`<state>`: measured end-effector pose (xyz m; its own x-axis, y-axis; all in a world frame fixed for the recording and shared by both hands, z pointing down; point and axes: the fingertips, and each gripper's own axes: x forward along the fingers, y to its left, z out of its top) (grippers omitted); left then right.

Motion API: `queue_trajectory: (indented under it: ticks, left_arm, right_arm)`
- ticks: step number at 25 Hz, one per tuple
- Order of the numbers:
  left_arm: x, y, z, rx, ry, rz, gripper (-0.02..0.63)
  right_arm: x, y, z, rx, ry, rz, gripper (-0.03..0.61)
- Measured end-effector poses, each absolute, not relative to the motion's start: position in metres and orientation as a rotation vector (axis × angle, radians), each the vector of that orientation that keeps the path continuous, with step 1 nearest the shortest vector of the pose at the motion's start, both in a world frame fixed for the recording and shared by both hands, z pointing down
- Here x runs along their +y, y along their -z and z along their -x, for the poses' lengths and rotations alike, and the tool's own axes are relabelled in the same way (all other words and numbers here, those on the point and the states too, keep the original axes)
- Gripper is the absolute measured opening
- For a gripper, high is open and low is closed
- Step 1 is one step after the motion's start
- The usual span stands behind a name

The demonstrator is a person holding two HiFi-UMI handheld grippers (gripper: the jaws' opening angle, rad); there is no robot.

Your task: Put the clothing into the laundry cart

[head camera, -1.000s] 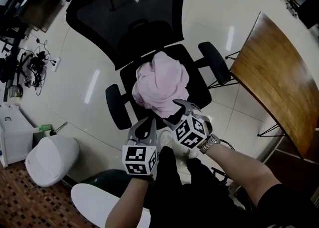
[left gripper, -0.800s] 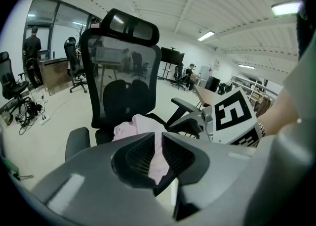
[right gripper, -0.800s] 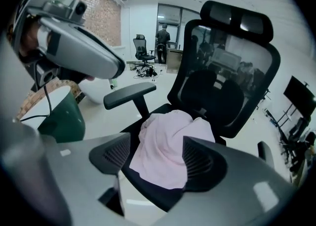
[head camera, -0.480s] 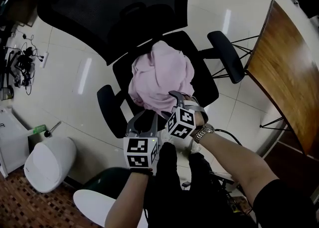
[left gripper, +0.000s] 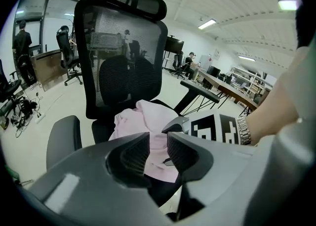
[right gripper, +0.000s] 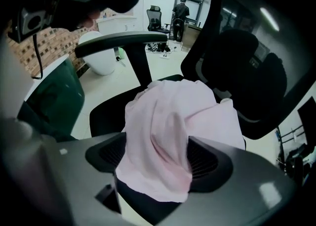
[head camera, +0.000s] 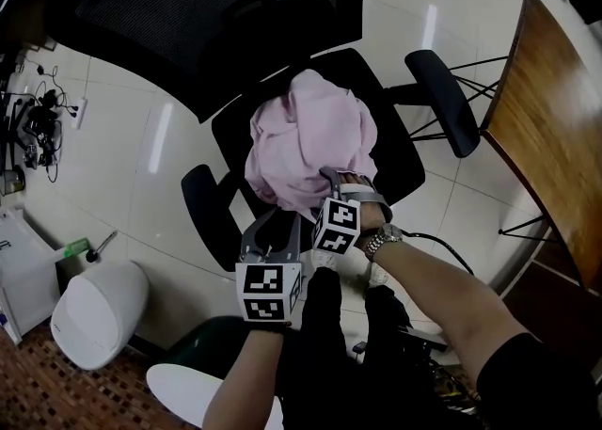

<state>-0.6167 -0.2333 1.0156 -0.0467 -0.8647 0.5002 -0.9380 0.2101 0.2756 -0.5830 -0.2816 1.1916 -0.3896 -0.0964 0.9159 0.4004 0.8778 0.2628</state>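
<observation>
Pink garment point(head camera: 310, 136): heaped on seat of black office chair point(head camera: 400, 160). Right gripper point(right gripper: 157, 157): down at garment's near edge, jaws wide and just now opening further, a fold lying between the pads, not pinched. Left gripper point(left gripper: 158, 152): just beside it, short of the cloth, jaws narrowly apart, empty.

Grey moulded-plastic left gripper point(head camera: 275, 223) and matching right gripper point(head camera: 349, 183), each carrying a white cube with black square markers point(head camera: 267, 292), dark ribbed jaw pads point(left gripper: 132, 155), silver metal link wristwatch point(head camera: 378, 243) on right wrist, black short sleeve point(head camera: 536, 376).
</observation>
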Motion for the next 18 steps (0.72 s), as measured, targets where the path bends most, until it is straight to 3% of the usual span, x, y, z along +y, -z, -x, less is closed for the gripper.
queue_trajectory:
  ticks: [9, 12, 16, 18]
  left_arm:
    - [-0.236, -1.023, 0.620, -1.916, -0.191, -1.673, 0.094]
    - [-0.238, -1.021, 0.622, -1.915, -0.197, -1.680, 0.094]
    - [-0.242, -1.017, 0.623, -1.910, -0.205, -1.692, 0.094]
    - [-0.242, -1.012, 0.622, -1.911, -0.210, -1.698, 0.094]
  right_arm:
    - [-0.284, -1.220, 0.583, -1.842, 0.499, 0.231, 0.359]
    - [-0.288, -1.219, 0.583, -1.842, 0.469, 0.208, 0.261]
    - [-0.293, -1.206, 0.584, -1.870, 0.447, 0.174, 0.076]
    - [-0.292, -1.197, 0.585, -1.904, 0.400, 0.163, 0.045]
